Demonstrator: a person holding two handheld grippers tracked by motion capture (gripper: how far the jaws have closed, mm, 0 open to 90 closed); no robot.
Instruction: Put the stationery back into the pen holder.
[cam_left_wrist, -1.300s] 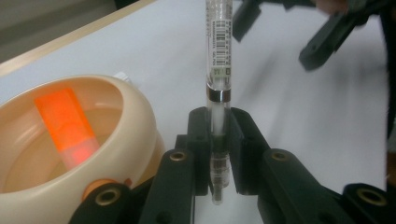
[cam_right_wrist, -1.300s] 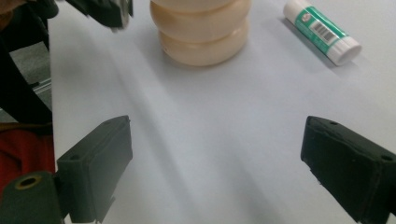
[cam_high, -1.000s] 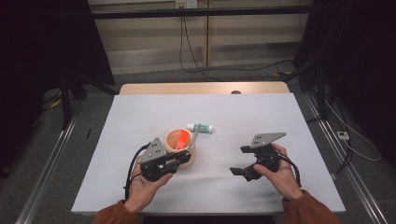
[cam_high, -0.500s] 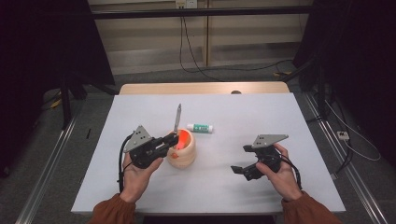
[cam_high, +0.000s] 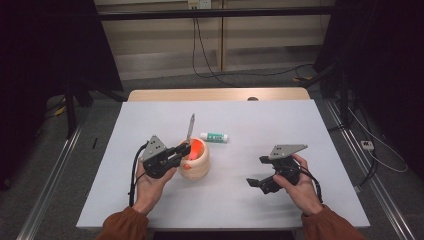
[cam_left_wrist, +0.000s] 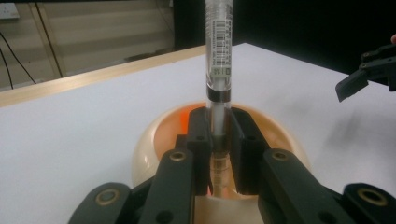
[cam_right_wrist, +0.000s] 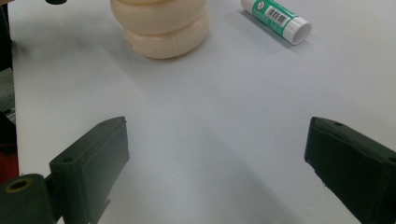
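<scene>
My left gripper (cam_high: 184, 149) (cam_left_wrist: 217, 135) is shut on a slim clear pen (cam_high: 190, 127) (cam_left_wrist: 218, 56) with a barcode label. The pen stands almost upright, and its lower end hangs over the orange inside of a cream, bulging cup (cam_high: 197, 167) (cam_left_wrist: 142, 149) (cam_right_wrist: 161, 23). That gripper reaches the cup's mouth from the left side. My right gripper (cam_high: 256, 171) (cam_right_wrist: 217, 135) rests low over the table to the right of the cup, open, with bare white table between its jaws.
A green and white glue stick (cam_high: 215, 136) (cam_right_wrist: 275, 16) lies on the white table (cam_high: 280, 125) just behind the cup. A wooden strip (cam_high: 215, 95) edges the far side. Cables run over the floor beyond it.
My left gripper has shifted left from in front of the cup. The pen now stands upright in its jaws at the cup's mouth. The right hand has kept still.
</scene>
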